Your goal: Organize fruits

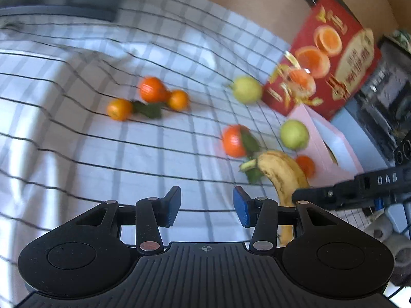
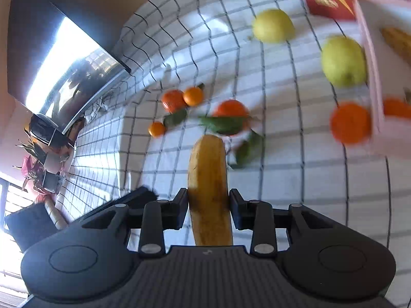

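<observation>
My right gripper [image 2: 208,206] is shut on a yellow banana [image 2: 208,187] and holds it above the checked cloth; the banana [image 1: 282,174] and that gripper's arm [image 1: 359,187] also show at the right of the left wrist view. My left gripper [image 1: 206,206] is open and empty above the cloth. Several oranges lie on the cloth: a group of three [image 1: 151,89] at the middle, one with leaves [image 1: 235,141], and one [image 1: 305,165] beside a pink box [image 1: 334,141]. Two green apples [image 1: 246,89] [image 1: 294,134] lie near the box. The box [image 2: 370,59] holds another banana [image 2: 398,42] and an orange [image 2: 395,107].
A red printed carton [image 1: 331,54] stands behind the pink box. The checked cloth [image 1: 102,166] covers the table. A dark screen [image 2: 66,59] stands at the far left in the right wrist view, with potted plants [image 2: 36,169] below it.
</observation>
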The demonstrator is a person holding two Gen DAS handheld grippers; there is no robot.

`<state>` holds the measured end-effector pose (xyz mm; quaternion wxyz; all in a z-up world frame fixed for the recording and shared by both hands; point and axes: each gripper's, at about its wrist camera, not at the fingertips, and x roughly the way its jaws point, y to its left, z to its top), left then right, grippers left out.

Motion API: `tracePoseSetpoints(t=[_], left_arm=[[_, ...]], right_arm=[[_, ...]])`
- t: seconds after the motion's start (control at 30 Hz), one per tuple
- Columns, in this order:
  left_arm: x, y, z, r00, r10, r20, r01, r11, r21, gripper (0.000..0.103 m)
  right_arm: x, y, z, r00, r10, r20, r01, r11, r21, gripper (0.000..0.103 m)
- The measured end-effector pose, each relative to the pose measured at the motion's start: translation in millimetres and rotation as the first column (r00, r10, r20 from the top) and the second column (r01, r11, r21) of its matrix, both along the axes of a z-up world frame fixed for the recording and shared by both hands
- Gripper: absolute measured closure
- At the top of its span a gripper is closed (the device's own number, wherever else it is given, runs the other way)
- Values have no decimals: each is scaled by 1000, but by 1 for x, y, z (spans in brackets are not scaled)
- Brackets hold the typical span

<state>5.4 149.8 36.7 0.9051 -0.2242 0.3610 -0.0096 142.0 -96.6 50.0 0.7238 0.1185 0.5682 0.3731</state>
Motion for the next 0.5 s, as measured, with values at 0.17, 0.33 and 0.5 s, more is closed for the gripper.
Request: tracePoseSetpoints(t=[0.17,0.33,0.5], left_arm=[[18,-24,0,996,-86,10,85,996,25,54],[33,-36,2,995,-98,8,97,992,82,54],[46,-44,18,995,-91,46,74,953,295,53]], right_arm=[[0,-40,-11,996,-82,-34,83,996,27,70],[6,-65,-23,990,-140,-34,139,990,-16,70],[12,-75,-17,988,-157,0,157,988,-15,68]])
